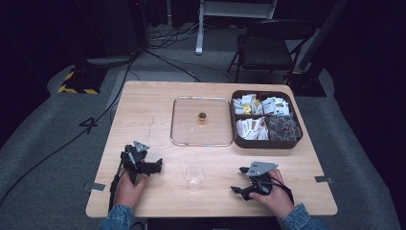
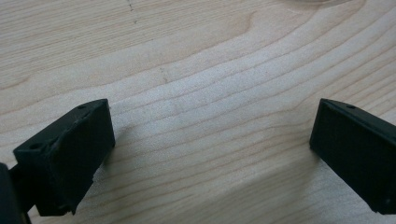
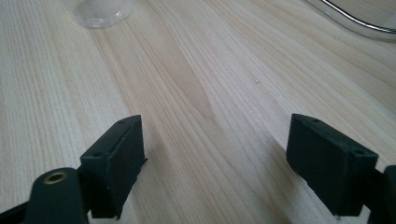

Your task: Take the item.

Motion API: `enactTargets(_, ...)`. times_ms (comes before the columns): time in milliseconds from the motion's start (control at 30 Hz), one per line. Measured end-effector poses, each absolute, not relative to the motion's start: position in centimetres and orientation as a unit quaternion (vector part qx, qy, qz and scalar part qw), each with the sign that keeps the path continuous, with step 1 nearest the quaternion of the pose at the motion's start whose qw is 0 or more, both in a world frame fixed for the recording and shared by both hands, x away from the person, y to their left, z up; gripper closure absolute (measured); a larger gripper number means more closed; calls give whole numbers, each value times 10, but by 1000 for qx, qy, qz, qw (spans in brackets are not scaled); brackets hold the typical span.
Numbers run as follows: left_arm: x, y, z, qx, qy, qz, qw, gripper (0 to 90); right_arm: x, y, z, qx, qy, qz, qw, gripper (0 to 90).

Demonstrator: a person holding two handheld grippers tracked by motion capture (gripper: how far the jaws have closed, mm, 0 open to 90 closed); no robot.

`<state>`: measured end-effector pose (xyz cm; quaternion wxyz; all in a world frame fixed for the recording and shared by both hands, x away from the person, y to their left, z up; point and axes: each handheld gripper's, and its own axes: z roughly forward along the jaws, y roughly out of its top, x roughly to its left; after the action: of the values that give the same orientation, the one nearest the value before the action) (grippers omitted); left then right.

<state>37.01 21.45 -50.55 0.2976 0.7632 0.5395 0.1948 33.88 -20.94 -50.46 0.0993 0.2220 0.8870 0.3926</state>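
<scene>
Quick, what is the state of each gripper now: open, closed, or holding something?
Left gripper: open, jaws wide apart above bare table, holding nothing.
Right gripper: open, jaws wide apart, holding nothing; the clear cup stands apart from it.

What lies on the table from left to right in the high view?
Left gripper → plastic cup → right gripper; farther back, glass lid → divided box of packets.

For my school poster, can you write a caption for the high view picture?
Two open tools, left tool and right tool, rest on a wooden table beside a clear plastic cup.
</scene>
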Motion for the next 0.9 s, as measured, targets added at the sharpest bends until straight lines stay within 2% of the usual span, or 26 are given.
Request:
enactTargets(100,370,214,-506,763,540,195,298,3,339,-210,-504,222,887,393,98,209)
enactTargets(200,370,215,-505,764,539,196,297,2,339,-211,-502,218,887,399,84,281)
enactTargets(267,370,215,-505,763,539,195,297,2,339,-212,-499,216,884,406,84,262)
enactTargets(433,370,214,-506,763,540,195,298,2,338,-214,-484,215,880,418,68,290)
enactTargets(900,371,214,-505,762,542,194,297,2,338,-229,-434,237,859,450,62,293)
